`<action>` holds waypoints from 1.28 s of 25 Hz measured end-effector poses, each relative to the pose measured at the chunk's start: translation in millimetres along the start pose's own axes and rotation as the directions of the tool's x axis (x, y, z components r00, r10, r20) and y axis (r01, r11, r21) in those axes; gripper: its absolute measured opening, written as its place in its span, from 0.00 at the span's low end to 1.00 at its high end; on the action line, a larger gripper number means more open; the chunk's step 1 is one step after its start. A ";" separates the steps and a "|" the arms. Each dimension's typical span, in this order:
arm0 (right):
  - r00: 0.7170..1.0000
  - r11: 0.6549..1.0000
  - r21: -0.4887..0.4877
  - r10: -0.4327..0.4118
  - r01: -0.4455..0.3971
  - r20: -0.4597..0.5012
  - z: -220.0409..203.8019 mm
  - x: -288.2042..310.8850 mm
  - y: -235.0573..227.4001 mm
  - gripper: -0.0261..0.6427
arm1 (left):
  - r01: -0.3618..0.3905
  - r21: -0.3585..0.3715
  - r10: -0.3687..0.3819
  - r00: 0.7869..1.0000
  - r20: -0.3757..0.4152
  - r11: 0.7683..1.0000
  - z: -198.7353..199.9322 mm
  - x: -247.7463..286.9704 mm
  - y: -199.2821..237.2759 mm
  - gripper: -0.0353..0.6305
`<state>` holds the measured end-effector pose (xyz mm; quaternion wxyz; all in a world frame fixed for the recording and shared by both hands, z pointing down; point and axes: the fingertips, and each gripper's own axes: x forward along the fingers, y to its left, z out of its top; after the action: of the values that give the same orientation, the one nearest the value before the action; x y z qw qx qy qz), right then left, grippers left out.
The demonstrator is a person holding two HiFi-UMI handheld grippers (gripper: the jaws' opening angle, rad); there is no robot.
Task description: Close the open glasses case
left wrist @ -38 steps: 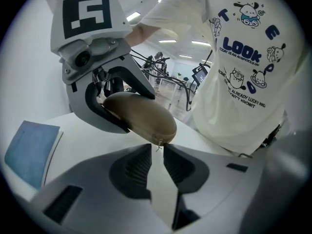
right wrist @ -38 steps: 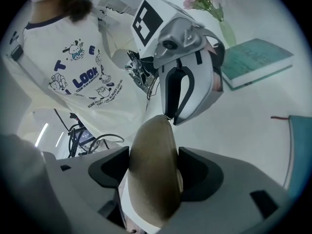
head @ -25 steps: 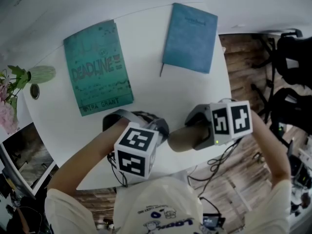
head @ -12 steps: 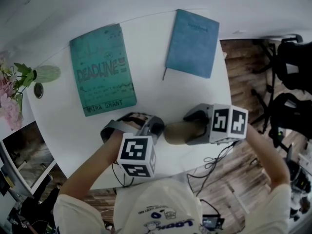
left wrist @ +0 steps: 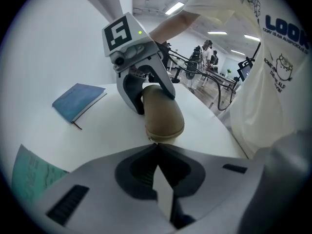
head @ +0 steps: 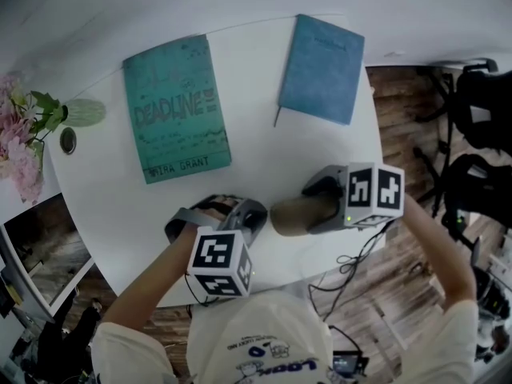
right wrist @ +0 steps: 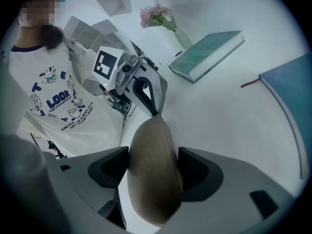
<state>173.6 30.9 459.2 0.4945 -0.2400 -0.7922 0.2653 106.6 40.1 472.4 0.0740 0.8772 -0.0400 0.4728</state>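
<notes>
A tan glasses case [head: 288, 216] lies lengthwise on the white table [head: 256, 150] near its front edge. It looks closed, with a seam at its end [left wrist: 163, 113]. My right gripper [head: 310, 210] is shut on the case, one jaw on each long side [right wrist: 153, 172]. My left gripper [head: 260, 214] is shut with nothing between its jaws. Its joined tips [left wrist: 156, 145] rest against the case's left end, seen from the other side in the right gripper view [right wrist: 157, 112].
A teal book [head: 176, 106] and a blue notebook [head: 322, 69] lie farther back on the table. A vase of pink flowers [head: 80, 112] stands at the left edge. Cables [head: 352, 262] and dark chairs [head: 480, 110] are on the wooden floor to the right.
Both grippers have sunk a little towards the table. The left gripper has rolled and its marker cube has dropped nearer me. The case stays in the right gripper.
</notes>
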 end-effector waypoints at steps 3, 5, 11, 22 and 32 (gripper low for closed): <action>1.000 1.000 -0.019 0.012 -0.013 -0.019 1.0 4.8 3.7 0.50 | 0.055 0.004 -0.055 0.998 0.001 0.998 -5.9 -1.8 -20.1 0.06; 1.000 1.000 -0.004 0.013 -0.013 -0.003 -1.3 4.8 -0.6 0.50 | 0.179 0.015 -0.179 0.984 -0.012 0.984 -13.7 -0.1 -55.4 0.05; 0.990 0.996 0.082 -0.052 0.041 0.129 -6.7 -5.8 -12.6 0.50 | 0.065 -0.149 -0.052 0.995 0.088 0.987 -19.2 -0.7 -69.0 0.05; 0.986 0.992 0.090 -0.105 0.094 0.128 -8.6 -5.5 -8.0 0.50 | -0.151 -0.141 0.166 0.981 0.100 0.978 -1.0 7.1 5.5 0.21; 0.985 0.995 0.088 -0.068 0.055 0.159 -4.7 -5.5 -9.5 0.50 | -0.090 0.075 0.081 0.990 0.116 0.993 7.4 12.8 8.5 0.17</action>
<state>178.9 21.2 463.5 0.4459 -0.1722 -0.8250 0.3014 118.5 30.5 479.9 0.0162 0.9022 -0.0626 0.4265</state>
